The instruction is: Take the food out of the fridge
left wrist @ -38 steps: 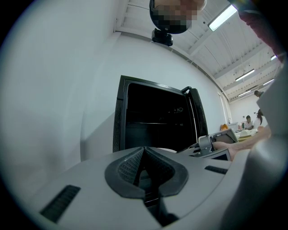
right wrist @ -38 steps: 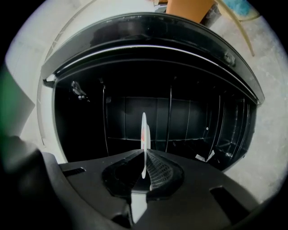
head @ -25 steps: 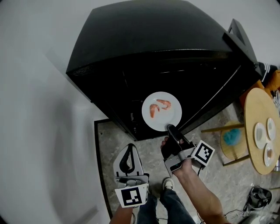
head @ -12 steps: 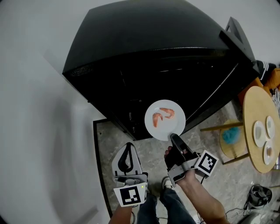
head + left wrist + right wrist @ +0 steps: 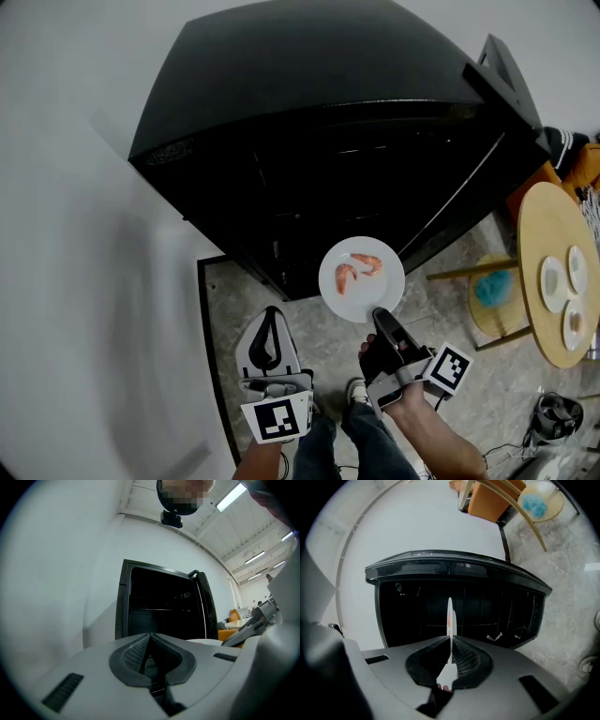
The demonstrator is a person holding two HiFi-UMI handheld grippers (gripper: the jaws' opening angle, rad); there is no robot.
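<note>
The fridge [image 5: 309, 112] is looked down on steeply from head height, well above its top, with floor [image 5: 230, 291] taken in beside it. The left gripper view is set low and faced level into the open front from nearby — the right gripper view is held nearer and rolled sideways, floor at its right. The dark interior is shared by all three.

the grey stone-patterned floor [image 5: 478, 384] carries the black fridge [image 5: 319, 112], which stands with its door open. at the right a round wooden surface [image 5: 542, 225] holds three small white dishes [image 5: 553, 284] set close together. just beside it a lower round stand [image 5: 487, 321] bears a blue item [image 5: 494, 289].
</note>
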